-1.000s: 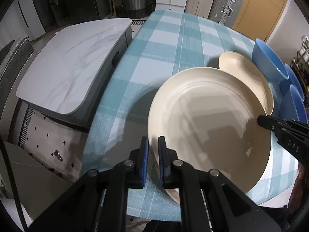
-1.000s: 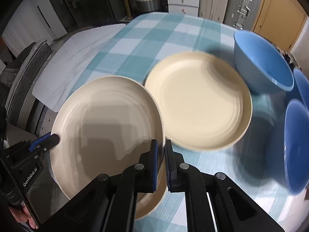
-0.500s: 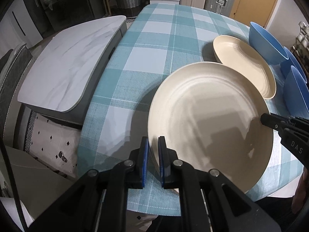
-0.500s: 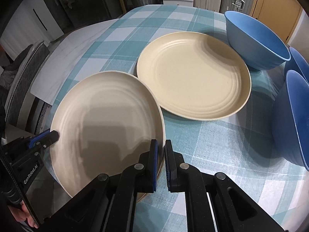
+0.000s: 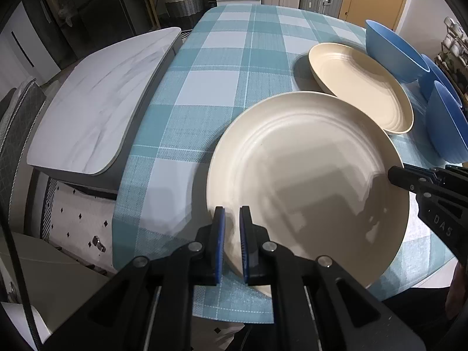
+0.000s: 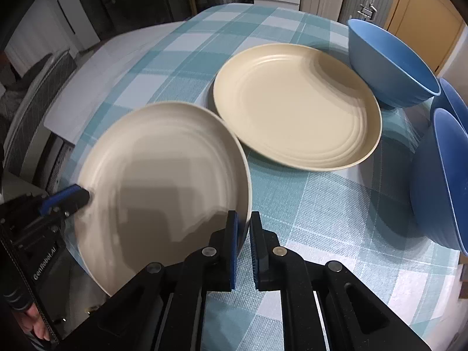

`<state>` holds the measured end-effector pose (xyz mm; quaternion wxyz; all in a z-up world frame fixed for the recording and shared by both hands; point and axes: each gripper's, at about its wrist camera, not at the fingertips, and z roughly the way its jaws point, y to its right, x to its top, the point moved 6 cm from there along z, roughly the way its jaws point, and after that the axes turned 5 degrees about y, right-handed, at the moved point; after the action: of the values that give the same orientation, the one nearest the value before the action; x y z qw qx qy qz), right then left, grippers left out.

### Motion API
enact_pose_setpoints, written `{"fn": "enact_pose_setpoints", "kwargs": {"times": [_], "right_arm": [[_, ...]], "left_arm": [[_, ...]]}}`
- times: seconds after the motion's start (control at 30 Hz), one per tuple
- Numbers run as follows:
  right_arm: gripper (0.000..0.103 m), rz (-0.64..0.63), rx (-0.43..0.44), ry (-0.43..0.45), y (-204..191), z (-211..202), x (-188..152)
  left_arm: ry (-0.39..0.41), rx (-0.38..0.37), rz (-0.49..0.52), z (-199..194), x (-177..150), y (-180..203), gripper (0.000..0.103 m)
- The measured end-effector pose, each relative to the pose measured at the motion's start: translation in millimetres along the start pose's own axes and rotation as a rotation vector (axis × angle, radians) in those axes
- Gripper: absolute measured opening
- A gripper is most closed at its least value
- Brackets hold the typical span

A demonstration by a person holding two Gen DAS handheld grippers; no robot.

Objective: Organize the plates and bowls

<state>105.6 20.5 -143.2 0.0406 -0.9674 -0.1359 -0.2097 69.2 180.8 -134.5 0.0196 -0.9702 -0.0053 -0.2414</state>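
Note:
A large cream plate [image 5: 307, 175] sits low over the near edge of the checked table, held from both sides. My left gripper [image 5: 232, 213] is shut on its left rim, the rim pinched between the blue pads. My right gripper [image 6: 242, 219] is shut on the opposite rim of the same plate [image 6: 163, 181]. Each gripper also shows in the other's view: the right gripper [image 5: 393, 175] and the left gripper [image 6: 84, 196]. A second cream plate [image 6: 295, 102] lies flat on the cloth just beyond. I cannot tell whether the held plate touches the cloth.
Three blue bowls stand at the right: one bowl [image 6: 389, 67] behind the far plate, two more bowls [image 6: 438, 181] nearer, partly cut off. The teal checked tablecloth [image 5: 234, 67] is bare further back. A white marble-top bench [image 5: 99, 96] adjoins the table's left side.
Both grippers have come down and drawn back toward the near table edge with the plate. It no longer overlaps the far plate. Both grips are unchanged.

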Motion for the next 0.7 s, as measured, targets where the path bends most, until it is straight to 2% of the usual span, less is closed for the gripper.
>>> {"fn": "enact_pose_setpoints", "kwargs": {"times": [0.1,0.3,0.4,0.5,0.63,0.7], "right_arm": [[0.009,-0.024,-0.018,-0.001,-3,1,-1],[0.012,0.001,0.033,-0.029,0,7,-3],[0.014,0.001,0.032,-0.022,1,7,-3],[0.014,-0.001,0.021,0.021,6,0,-1],[0.014,0.037,0.07,0.065,16,-13,1],[0.014,0.053,0.065,0.097,23,-23,3]], "left_arm": [[-0.004,-0.001,0.001,2,-1,1,0.007],[-0.025,-0.016,0.019,9,-5,8,0.007],[-0.028,-0.004,0.031,9,-5,9,0.007],[-0.014,-0.012,0.008,4,-3,6,0.007],[0.017,-0.035,-0.02,-11,5,8,0.007],[0.043,-0.046,-0.023,-22,10,14,0.007]]}}
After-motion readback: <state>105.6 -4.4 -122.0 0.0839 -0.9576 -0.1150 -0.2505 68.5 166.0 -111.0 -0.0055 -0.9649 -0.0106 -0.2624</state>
